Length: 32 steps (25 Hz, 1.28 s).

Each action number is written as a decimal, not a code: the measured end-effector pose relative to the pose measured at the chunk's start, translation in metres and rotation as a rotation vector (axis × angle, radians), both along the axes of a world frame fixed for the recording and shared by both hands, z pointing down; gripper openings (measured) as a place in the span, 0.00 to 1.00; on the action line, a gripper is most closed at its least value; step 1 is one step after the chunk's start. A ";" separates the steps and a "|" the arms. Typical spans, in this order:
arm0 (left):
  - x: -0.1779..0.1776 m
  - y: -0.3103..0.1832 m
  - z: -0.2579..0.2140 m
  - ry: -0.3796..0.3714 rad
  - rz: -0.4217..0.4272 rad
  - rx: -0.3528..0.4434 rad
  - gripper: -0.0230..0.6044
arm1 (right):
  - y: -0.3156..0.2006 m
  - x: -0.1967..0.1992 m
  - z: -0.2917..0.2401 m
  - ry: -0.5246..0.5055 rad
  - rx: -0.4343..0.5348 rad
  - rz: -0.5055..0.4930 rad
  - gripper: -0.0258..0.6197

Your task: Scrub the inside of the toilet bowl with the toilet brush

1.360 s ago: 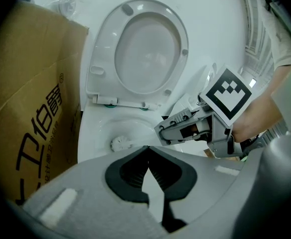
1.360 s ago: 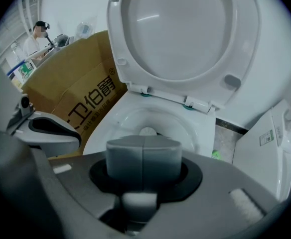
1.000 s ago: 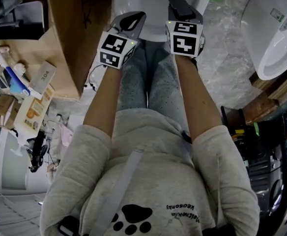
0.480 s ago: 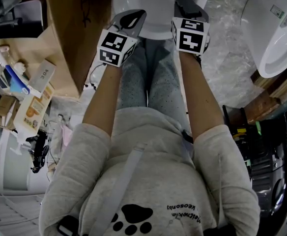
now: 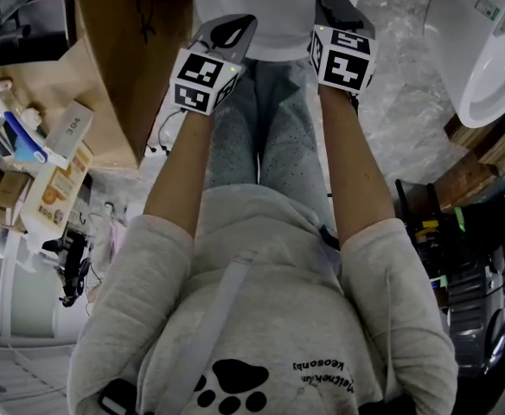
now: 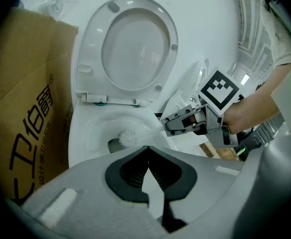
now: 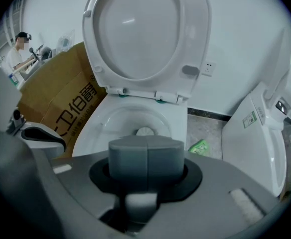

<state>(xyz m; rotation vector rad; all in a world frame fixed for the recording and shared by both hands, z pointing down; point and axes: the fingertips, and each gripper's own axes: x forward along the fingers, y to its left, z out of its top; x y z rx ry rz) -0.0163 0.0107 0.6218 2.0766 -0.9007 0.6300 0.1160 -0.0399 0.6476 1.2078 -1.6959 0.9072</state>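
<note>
Your right tool (image 7: 146,156) has drifted a little toward 2 o'clock in the head view since a second ago, while the left tool (image 6: 146,152) has barely shifted. The toilet brush (image 6: 128,137) has its bristle head down inside the toilet bowl (image 6: 93,133), close by the drain. The raised seat (image 6: 135,49) stands at 12 o'clock above it, and a cardboard box (image 6: 26,108) sits just beside the bowl at 9 o'clock.

The likely trouble, as I judge it, is leverage. You hold the pale handle far from the bristles (a long lever), so a hard push against the porcelain could twist it in the grip or let it slide. A quick stroke up past the rim could also flick water onto the box.

The right tool is clamped on that handle, jaws nearly meeting round it. The left tool has its jaws closed together on nothing, near the bowl's front at about 7 o'clock in the head view.
</note>
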 end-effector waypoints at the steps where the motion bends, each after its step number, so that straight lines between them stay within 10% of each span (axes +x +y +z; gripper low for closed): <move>1: 0.000 0.001 0.000 0.000 0.002 0.001 0.04 | 0.001 0.002 0.000 0.002 0.000 0.008 0.27; 32: -0.015 0.040 -0.008 0.004 0.006 0.018 0.04 | 0.090 0.009 -0.003 0.041 -0.060 0.067 0.27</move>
